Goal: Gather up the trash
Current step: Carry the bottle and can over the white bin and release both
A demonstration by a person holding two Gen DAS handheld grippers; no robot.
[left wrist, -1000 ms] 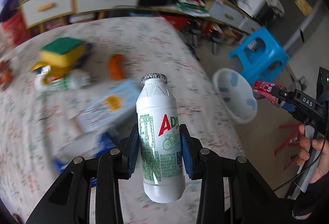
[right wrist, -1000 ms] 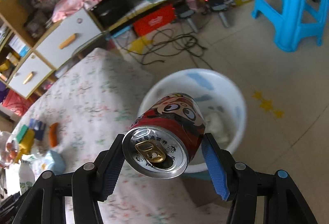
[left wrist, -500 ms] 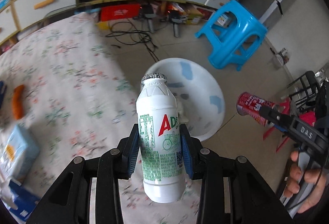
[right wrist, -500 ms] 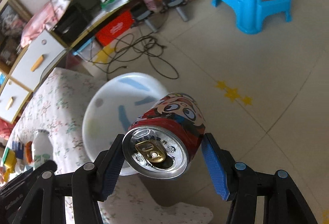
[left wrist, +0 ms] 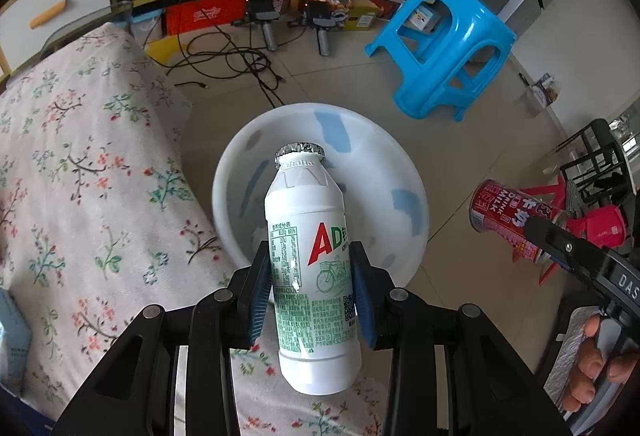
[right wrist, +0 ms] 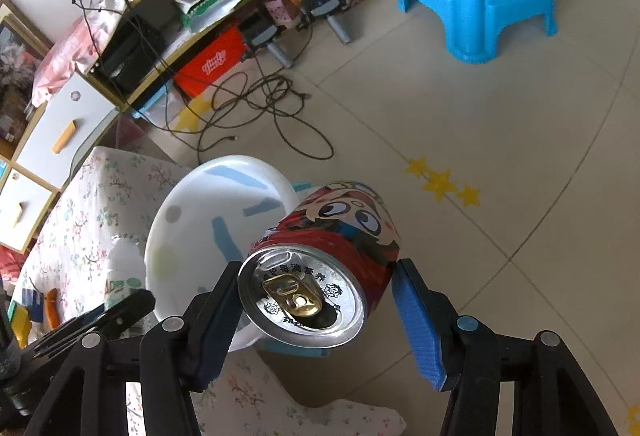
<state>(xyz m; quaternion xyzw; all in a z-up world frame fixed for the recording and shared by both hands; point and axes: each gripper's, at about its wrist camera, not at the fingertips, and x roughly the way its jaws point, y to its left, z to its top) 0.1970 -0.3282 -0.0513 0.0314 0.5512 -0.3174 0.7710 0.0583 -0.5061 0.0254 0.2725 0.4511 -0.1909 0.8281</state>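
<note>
The white round plastic bin [left wrist: 416, 195] stands on the floor just beside the floral-clothed table [left wrist: 80, 195]. Behind the bin lie tangled black cables [left wrist: 240, 63]; the blue plastic stool [left wrist: 448, 43] stands behind it to the right.

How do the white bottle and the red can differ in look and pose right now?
The white bottle is tall plastic with a foil cap; the red can is squat metal, its tab opened. The bottle stands upright in the left gripper; the can lies tilted in the right gripper. Both are clamped near the white bin.
</note>
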